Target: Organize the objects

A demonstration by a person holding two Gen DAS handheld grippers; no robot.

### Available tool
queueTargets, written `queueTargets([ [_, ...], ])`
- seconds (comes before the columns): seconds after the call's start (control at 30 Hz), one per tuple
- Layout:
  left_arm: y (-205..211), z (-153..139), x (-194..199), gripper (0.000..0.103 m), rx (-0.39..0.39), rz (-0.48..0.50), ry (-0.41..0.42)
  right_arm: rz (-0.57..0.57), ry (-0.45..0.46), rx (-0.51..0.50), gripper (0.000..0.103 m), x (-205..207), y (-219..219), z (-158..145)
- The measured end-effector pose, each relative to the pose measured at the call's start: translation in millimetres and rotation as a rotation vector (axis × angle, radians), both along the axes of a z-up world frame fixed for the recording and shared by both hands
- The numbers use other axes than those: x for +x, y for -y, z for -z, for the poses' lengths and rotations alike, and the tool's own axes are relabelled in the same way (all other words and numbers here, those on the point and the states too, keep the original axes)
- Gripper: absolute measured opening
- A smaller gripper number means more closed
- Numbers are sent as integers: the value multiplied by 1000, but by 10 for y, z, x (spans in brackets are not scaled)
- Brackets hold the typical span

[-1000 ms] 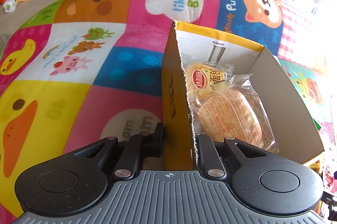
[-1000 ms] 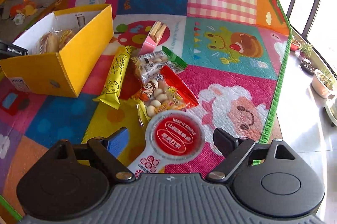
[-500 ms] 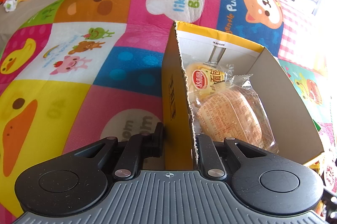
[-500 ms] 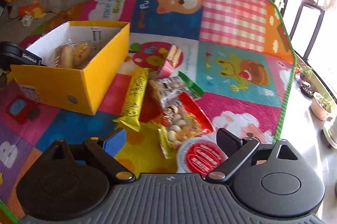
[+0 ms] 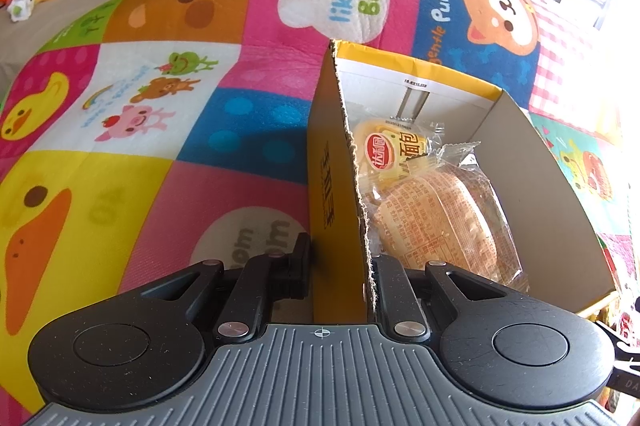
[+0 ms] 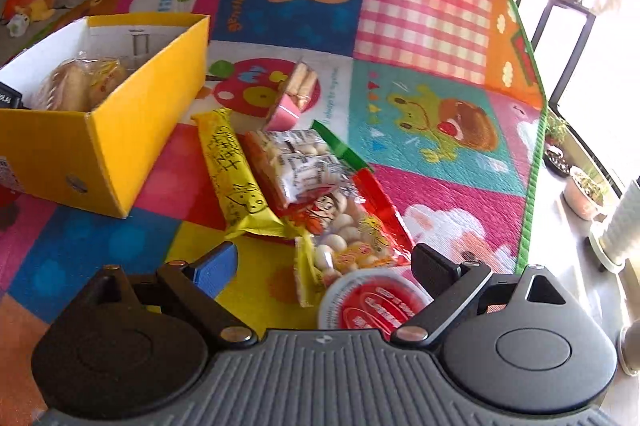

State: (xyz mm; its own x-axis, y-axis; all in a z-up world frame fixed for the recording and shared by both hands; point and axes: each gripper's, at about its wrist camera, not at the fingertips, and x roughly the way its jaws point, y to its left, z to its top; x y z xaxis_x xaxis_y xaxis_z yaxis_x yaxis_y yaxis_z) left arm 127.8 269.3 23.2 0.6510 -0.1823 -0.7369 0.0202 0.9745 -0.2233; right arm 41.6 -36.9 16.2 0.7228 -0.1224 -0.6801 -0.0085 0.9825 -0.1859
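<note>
Left gripper pinches wall of yellow box on play mat; right gripper spread wide over snack packets beside box. Packets light, crinkly, slippery: best gripped mid-body.

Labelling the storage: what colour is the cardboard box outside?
Yellow box; clearest in the right wrist view.
</note>
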Motion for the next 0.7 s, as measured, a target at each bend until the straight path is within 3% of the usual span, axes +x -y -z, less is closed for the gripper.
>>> queueTargets([
  [0.23,0,3,-2,16,0,1,1,64,-54,125,93,-144,283,-3],
  [0.57,0,3,-2,16,1,1,2,89,-62,213,90,-173,340,7],
  [0.67,-1,5,-5,16,0,-1,0,101,-60,201,82,-177,374,-2],
  [0.7,2,2,-8,16,0,-3,0,97,-60,201,74,-190,377,-15],
])
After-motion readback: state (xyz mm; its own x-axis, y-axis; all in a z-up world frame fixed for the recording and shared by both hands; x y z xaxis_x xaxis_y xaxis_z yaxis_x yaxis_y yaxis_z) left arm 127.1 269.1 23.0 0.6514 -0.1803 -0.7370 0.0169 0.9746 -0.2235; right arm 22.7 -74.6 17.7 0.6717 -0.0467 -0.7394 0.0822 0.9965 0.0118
